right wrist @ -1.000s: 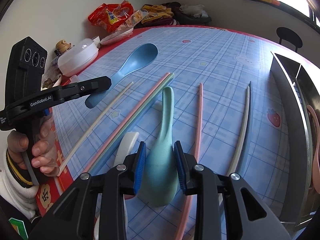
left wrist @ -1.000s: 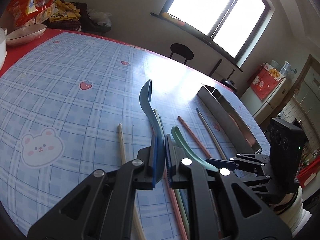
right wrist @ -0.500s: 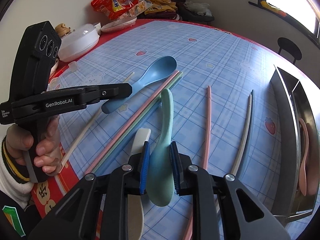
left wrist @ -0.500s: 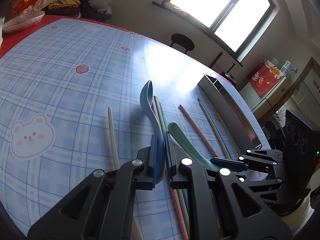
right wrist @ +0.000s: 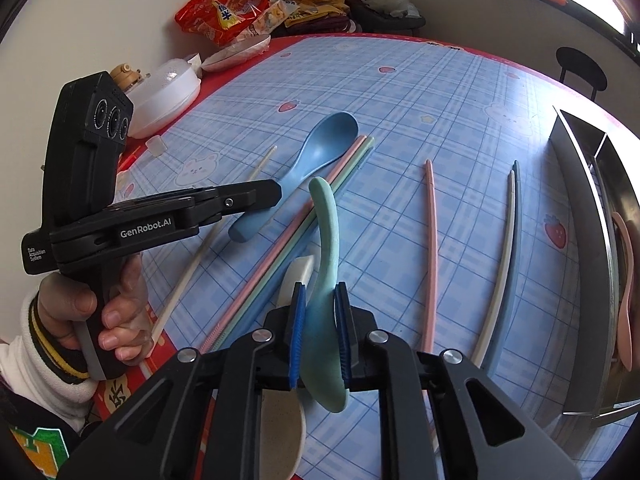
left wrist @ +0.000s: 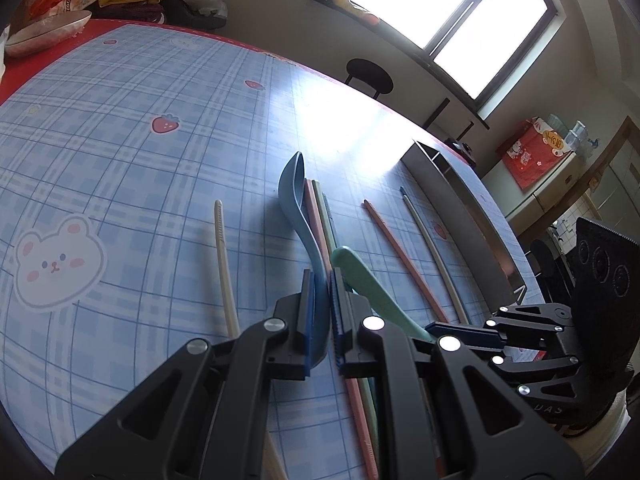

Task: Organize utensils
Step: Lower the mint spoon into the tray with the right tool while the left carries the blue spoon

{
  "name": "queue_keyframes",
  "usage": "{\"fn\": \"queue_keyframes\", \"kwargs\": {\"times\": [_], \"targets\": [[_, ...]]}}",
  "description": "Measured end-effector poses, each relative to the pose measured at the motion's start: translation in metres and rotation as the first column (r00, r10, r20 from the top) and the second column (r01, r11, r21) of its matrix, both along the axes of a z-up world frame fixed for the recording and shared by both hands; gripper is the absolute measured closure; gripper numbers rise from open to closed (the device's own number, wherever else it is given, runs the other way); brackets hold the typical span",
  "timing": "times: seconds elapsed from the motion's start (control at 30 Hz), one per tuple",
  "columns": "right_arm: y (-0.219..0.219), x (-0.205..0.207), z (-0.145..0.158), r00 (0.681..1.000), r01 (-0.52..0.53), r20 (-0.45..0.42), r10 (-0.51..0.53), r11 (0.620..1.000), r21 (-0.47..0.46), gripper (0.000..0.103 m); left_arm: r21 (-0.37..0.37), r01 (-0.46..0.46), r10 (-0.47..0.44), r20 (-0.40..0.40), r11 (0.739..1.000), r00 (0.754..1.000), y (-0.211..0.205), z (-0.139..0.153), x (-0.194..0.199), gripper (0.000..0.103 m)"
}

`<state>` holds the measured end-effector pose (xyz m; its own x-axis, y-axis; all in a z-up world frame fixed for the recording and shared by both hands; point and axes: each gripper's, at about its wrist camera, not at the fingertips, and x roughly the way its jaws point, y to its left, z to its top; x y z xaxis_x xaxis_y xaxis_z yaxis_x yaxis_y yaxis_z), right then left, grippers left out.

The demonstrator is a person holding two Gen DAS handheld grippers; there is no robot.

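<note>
Checked blue tabletop [right wrist: 460, 92] — steel tray [right wrist: 592, 216] along its right edge. Left claw [left wrist: 320, 312] clenched on blue spoon [right wrist: 320, 148], mid-tabletop. Right claw [right wrist: 320, 332] closing, pads pressing green spoon [right wrist: 326, 240] — handle raised over chopsticks [right wrist: 288, 240].

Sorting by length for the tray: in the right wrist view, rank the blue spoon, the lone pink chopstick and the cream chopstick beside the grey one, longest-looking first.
1. Cream chopstick and lone pink chopstick: look alike, unranked.
2. Blue plastic spoon: clearly shortest.

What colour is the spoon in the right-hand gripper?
Mint green spoon, clearest in the right wrist view.
</note>
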<state>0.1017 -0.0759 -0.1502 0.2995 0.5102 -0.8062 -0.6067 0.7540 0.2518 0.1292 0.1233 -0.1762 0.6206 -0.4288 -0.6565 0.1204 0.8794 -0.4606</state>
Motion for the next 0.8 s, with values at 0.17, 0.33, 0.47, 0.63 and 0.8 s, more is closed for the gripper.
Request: {"fn": "queue_keyframes", "kwargs": {"times": [0.17, 0.33, 0.47, 0.63, 0.8], "targets": [[0.003, 0.002, -0.005, 0.999, 0.007, -0.052, -0.006, 1.000, 0.027, 0.092, -0.004, 0.000, 0.000, -0.014, 1.000, 1.000, 0.000, -0.002, 0.002, 0.091], [-0.002, 0.009, -0.007, 0.996, 0.054, -0.069, -0.050, 0.997, 0.047, 0.093, -0.004, 0.008, -0.008, -0.019, 1.000, 1.000, -0.003, -0.004, 0.003, 0.091], [-0.009, 0.014, -0.008, 0.995, 0.089, -0.051, -0.086, 0.995, 0.047, 0.093, 0.000, 0.017, -0.017, -0.033, 1.000, 0.999, -0.006, -0.006, 0.005, 0.091], [-0.015, 0.017, -0.009, 0.994, 0.109, -0.009, -0.109, 0.993, 0.046, 0.093, 0.006, 0.018, -0.018, -0.067, 1.000, 0.998, -0.009, -0.011, 0.010, 0.091], [-0.022, 0.019, -0.012, 0.992, 0.116, 0.035, -0.119, 0.990, 0.075, 0.093, 0.088, 0.015, -0.010, -0.055, 0.996, 0.998, -0.022, -0.008, 0.011, 0.090]]}}
